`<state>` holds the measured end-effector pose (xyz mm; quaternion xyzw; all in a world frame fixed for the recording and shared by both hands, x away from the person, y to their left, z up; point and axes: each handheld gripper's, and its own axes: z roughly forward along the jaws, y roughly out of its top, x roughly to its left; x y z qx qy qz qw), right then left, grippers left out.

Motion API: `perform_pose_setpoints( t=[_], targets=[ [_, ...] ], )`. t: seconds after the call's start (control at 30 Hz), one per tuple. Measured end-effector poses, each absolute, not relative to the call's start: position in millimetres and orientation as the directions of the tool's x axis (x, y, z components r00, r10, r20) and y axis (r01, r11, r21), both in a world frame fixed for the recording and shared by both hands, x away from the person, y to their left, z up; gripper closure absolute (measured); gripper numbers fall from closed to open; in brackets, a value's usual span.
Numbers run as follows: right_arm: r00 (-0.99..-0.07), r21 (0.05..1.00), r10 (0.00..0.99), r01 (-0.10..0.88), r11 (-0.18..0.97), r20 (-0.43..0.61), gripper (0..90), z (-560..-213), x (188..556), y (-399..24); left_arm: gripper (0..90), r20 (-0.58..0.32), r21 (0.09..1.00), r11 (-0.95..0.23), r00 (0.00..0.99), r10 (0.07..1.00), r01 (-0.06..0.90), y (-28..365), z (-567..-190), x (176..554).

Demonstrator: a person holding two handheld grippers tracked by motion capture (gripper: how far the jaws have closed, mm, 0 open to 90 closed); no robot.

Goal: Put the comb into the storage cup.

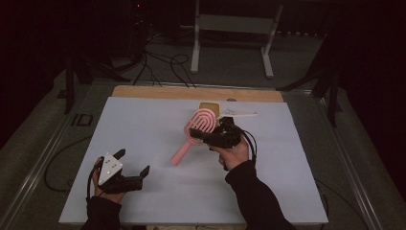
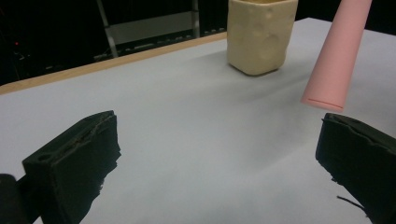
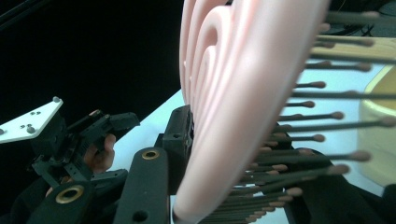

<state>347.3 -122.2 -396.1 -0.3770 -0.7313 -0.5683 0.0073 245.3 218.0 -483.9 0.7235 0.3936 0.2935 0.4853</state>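
Partly blurred, pink hairbrush (image 3: 233, 93) clamped in right gripper (image 1: 210, 136) fingers; left gripper (image 1: 131, 165) spread, empty.

High view looks down over the whole table (image 1: 143, 124); each gripper cam sits low behind its own jaws, both catching the pink brush (image 1: 196, 128) close up.

L gripper (image 1: 135, 162) jaws wide — R gripper (image 1: 203, 136) clamped, raised.

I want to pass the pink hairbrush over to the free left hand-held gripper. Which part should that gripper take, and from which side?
Probably the handle's free end: the pink hairbrush is clamped at its head by the right hand-held gripper, and its tapered handle slants down toward the open left hand-held gripper. Come from the left, jaws across the handle.
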Motion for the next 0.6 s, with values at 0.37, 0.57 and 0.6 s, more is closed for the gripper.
perform_pose_setpoints(
  t=[0.37, 0.57, 0.6],
  targets=[
    [-0.704, 0.820, 0.540, 0.571, 0.046, 0.461, 63.7, -389, 358, -123, 0.2, 0.012, 0.949, -0.164, 0.490, 0.871, 0.270, 223, -485, 244],
    [-0.691, 0.816, 0.548, 0.577, 0.026, 0.471, 63.6, -387, 362, -124, 0.2, 0.000, 0.953, -0.143, 0.471, 0.882, 0.268, 225, -486, 245],
    [-0.690, 0.816, 0.550, 0.578, 0.025, 0.472, 63.7, -387, 362, -124, 0.2, -0.002, 0.953, -0.141, 0.472, 0.882, 0.269, 226, -486, 245]
  ],
)
